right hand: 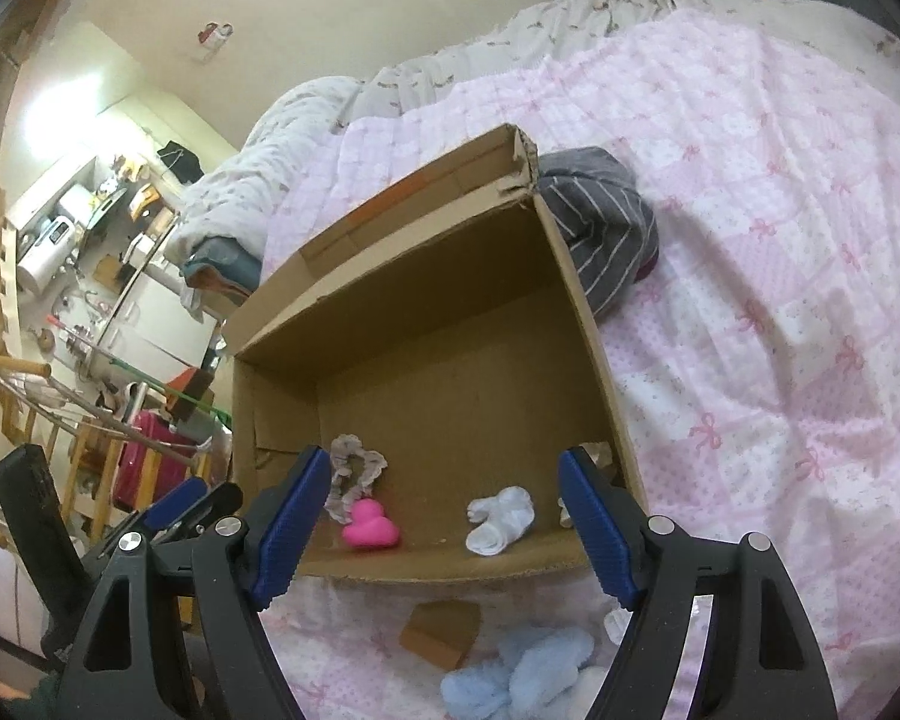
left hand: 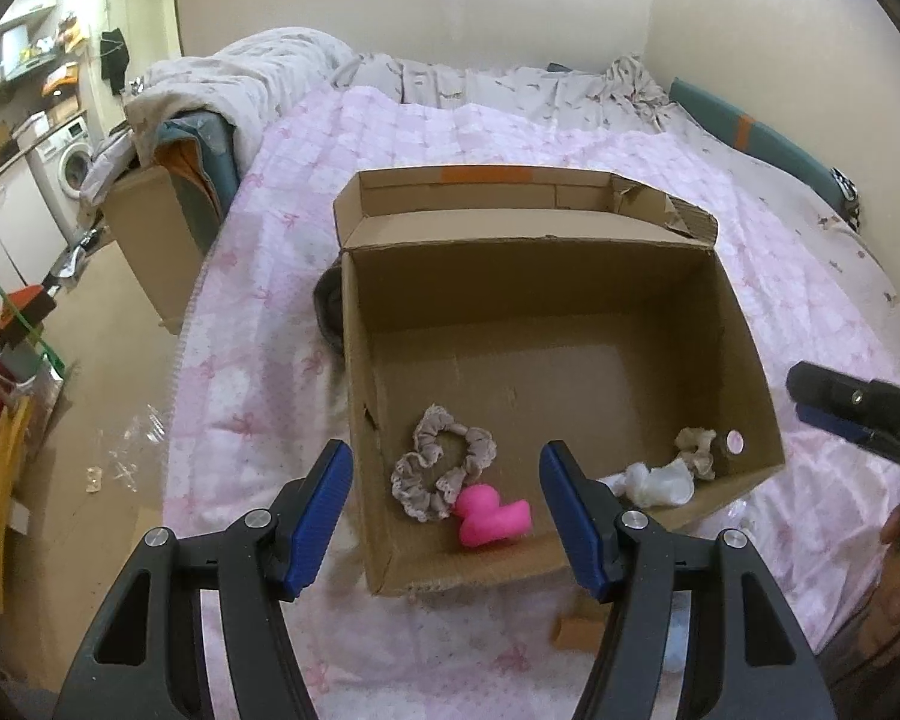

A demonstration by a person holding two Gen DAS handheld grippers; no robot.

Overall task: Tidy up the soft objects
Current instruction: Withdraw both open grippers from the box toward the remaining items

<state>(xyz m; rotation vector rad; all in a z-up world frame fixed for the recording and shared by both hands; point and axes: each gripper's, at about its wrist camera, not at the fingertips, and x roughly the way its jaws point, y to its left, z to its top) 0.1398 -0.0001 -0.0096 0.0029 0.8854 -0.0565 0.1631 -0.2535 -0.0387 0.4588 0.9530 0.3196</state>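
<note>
An open cardboard box (left hand: 744, 324) (right hand: 576, 276) lies on the pink quilt. Inside it are a beige scrunchie (left hand: 438, 468) (right hand: 354, 471), a pink sponge (left hand: 492, 519) (right hand: 369, 525), a white sock (left hand: 660, 480) (right hand: 501, 519) and a small beige scrunchie (left hand: 696, 447). My left gripper (left hand: 447, 519) is open and empty above the box's near edge. My right gripper (right hand: 444, 525) is open and empty above the near wall; it also shows in the left wrist view (left hand: 852, 408). A fluffy blue item (right hand: 522, 672) and a brown block (right hand: 441, 630) lie on the quilt before the box.
A grey striped garment (right hand: 606, 228) lies against the box's far side. Bunched bedding (left hand: 240, 84) lies at the bed's head. The bed's left edge drops to the floor (left hand: 108, 420), where a second cardboard box (left hand: 150, 240) and clutter stand.
</note>
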